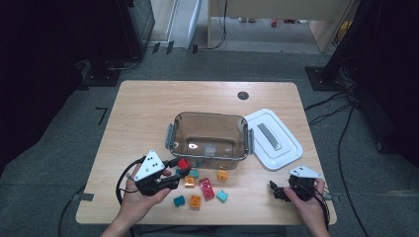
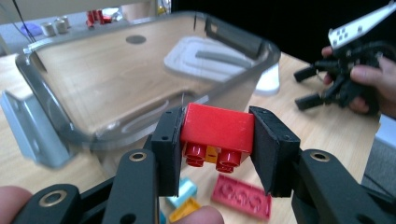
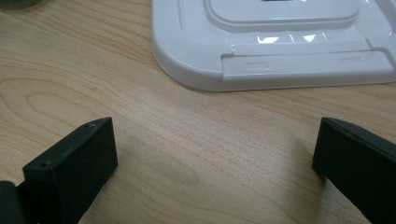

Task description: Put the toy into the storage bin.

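My left gripper [image 2: 215,150] is shut on a red brick [image 2: 217,128], held off the table with its studs facing down. In the high view the same red brick [image 1: 183,164] sits in the left gripper [image 1: 181,170] just in front of the clear plastic box [image 1: 172,136]. That clear box [image 2: 56,119] has nothing in it and fills the background of the left gripper view. My right gripper [image 1: 273,190] rests low at the table's front right, its jaws wide apart over bare wood [image 3: 210,154]. The right gripper [image 2: 312,86] also appears far off in the left gripper view.
The white lid [image 1: 272,139] lies right of the box, and its near edge [image 3: 280,65] is just ahead of the right jaws. Several loose bricks lie before the box: orange [image 1: 189,181], teal [image 1: 222,196], a dark pink plate [image 1: 206,188]. A black disc [image 1: 242,95] sits at the far edge.
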A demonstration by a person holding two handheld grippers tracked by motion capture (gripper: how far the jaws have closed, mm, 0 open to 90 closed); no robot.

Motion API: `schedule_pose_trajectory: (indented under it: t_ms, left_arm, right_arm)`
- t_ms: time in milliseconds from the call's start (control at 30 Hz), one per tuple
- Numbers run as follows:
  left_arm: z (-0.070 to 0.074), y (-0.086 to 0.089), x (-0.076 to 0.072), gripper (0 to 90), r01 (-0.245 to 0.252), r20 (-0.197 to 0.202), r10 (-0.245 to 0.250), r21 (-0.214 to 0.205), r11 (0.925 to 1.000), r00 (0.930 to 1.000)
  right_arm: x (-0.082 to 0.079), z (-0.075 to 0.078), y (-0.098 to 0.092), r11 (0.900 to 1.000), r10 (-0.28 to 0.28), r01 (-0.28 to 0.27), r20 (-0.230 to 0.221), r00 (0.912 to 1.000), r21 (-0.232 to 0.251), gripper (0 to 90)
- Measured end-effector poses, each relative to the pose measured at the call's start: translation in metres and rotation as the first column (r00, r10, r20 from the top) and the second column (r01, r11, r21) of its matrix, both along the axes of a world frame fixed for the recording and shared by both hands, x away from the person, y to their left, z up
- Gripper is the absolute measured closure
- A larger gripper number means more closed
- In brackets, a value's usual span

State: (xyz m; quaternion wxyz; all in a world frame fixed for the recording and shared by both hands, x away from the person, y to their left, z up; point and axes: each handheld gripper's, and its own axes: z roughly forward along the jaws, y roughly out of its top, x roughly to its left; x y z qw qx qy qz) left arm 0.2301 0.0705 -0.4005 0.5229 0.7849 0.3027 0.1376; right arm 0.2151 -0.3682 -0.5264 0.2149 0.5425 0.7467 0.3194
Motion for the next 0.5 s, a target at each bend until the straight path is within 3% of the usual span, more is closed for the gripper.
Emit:
schedule_pose_trajectory:
  t_ms: [300,500]
  left_arm:
    - [0.02,-0.015,0.027,57.4,-0.002,0.017,0.002,-0.013,0.9999,0.9999]
    - [0.027,-0.023,0.049,57.3,0.003,-0.019,-0.004,-0.045,0.999,0.9998]
  right_arm:
    - [0.0,0.0,0.0,1.0,0.0,0.0,0.001,1.0,0.001,0.0]
    - [0.0,0.0,0.0,1.0,0.001,-0.001,0.001,1.0,0.001,0.0]
